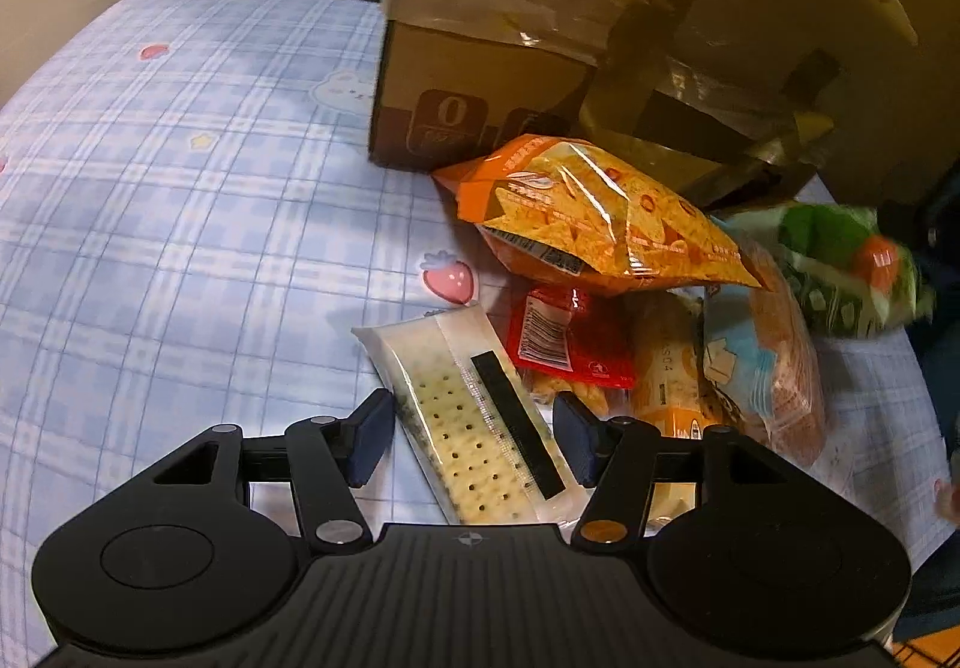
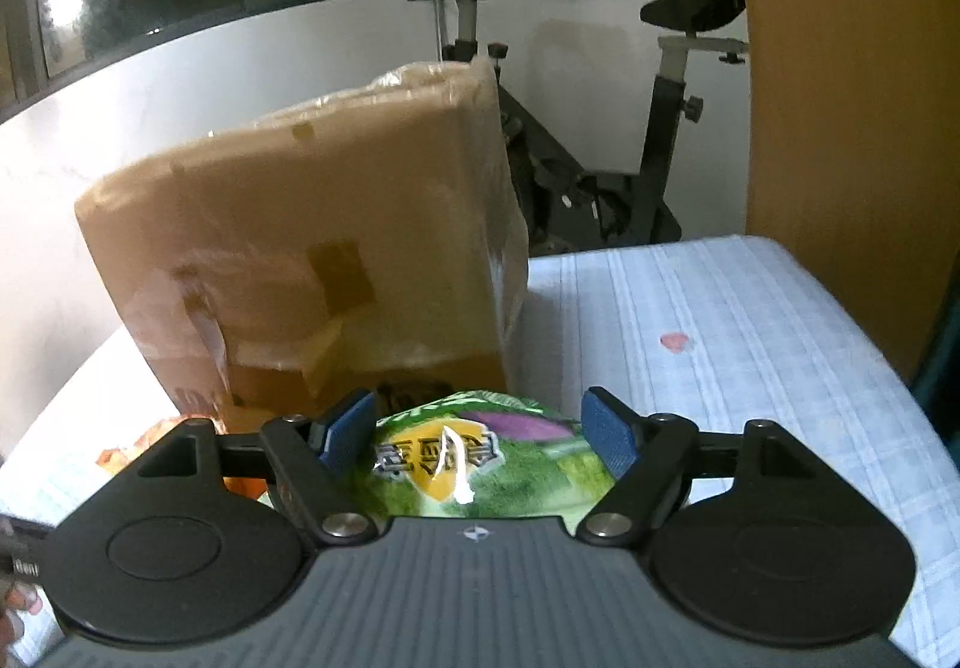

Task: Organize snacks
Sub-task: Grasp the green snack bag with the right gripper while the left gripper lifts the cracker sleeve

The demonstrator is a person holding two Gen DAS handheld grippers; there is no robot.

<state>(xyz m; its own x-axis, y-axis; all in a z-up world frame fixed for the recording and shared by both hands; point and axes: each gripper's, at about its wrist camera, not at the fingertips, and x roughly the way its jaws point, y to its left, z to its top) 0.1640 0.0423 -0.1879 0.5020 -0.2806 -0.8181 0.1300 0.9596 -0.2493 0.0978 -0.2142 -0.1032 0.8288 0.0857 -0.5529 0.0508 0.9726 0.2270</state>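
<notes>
Snacks (image 1: 600, 224), partly overlapping, crackers (image 1: 480, 416) between spread left fingers (image 1: 366, 440); right fingers' (image 2: 348, 428) grip on green bag (image 2: 480, 464) unclear.

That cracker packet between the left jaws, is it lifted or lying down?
Lying flat. The cracker packet rests on the checked sheet; the jaws stand open on either side.

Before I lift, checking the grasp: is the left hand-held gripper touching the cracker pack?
Apart. The left wrist view shows cloth between both fingers of the left hand-held gripper and the cracker pack, jaws open around it.
</notes>
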